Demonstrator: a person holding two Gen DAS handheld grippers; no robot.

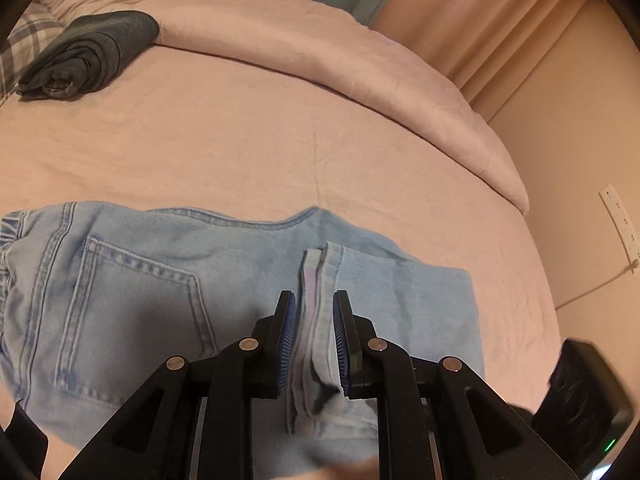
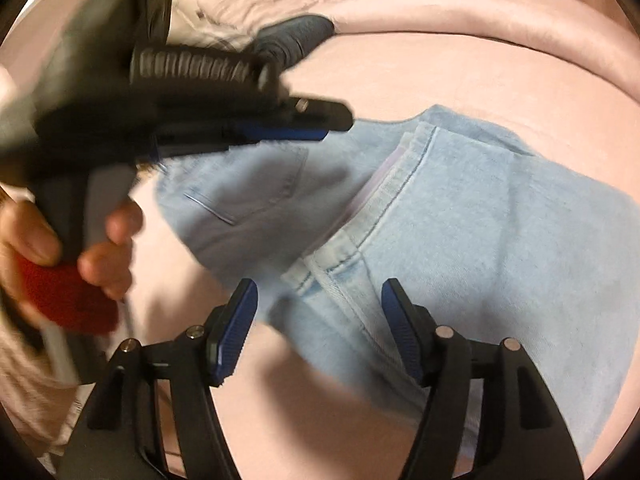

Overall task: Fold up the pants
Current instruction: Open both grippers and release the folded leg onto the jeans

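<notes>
Pink sheets cover the bed (image 1: 240, 152), with a folded dark garment (image 1: 92, 52) lying far ahead and to the left of the left tool (image 1: 314, 340). Light blue pants (image 1: 140, 280) lie folded on the bed just below and ahead of both tools, back pocket to the left. The left tool's jaws stand narrowly apart with the hem edges (image 1: 316, 320) between them; whether the pads press the cloth cannot be told. The right tool (image 2: 320, 328) is spread wide, gripping nothing, above the pants' hem. A hand (image 2: 80, 248) holds the left tool's handle.
</notes>
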